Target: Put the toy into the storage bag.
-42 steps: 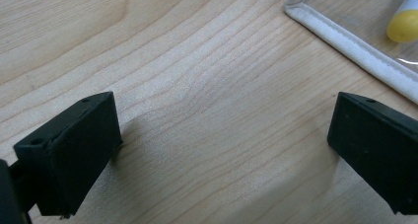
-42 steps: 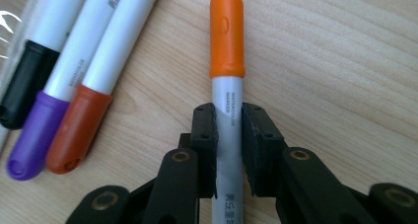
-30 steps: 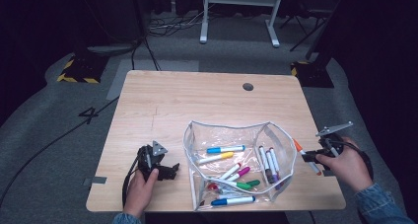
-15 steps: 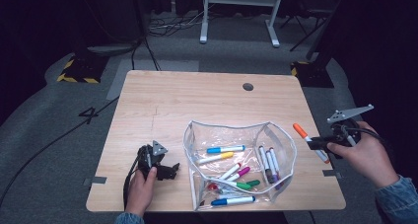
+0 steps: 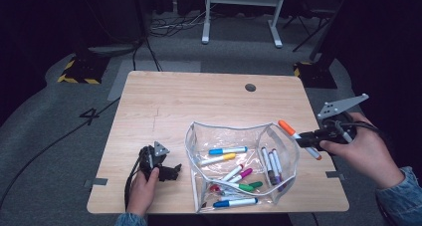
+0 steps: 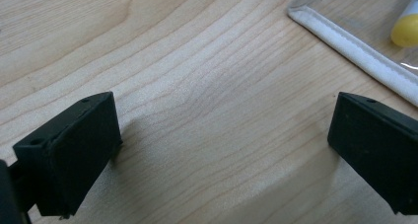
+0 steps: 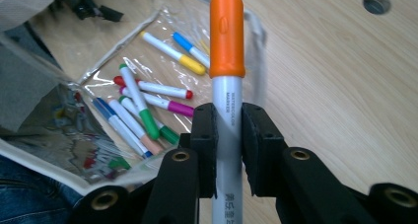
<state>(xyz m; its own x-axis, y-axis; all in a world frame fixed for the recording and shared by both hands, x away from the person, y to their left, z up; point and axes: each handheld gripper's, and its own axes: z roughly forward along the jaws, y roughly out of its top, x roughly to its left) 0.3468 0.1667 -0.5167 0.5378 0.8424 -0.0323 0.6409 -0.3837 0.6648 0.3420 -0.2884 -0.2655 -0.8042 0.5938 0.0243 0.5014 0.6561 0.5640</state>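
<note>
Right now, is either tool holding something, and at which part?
The right tool clamps an orange-capped white marker on its white barrel, below the cap. The left tool holds nothing.

My right gripper (image 5: 309, 138) holds a marker (image 5: 296, 136) at three o'clock of the pouch (image 5: 242, 169); my left gripper (image 5: 169, 172) rests at nine.

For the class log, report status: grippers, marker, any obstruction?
Right gripper shut on orange-capped marker, held above table beside clear pouch. Left gripper open, empty, low over table. Nothing blocks the pouch's open top.
</note>
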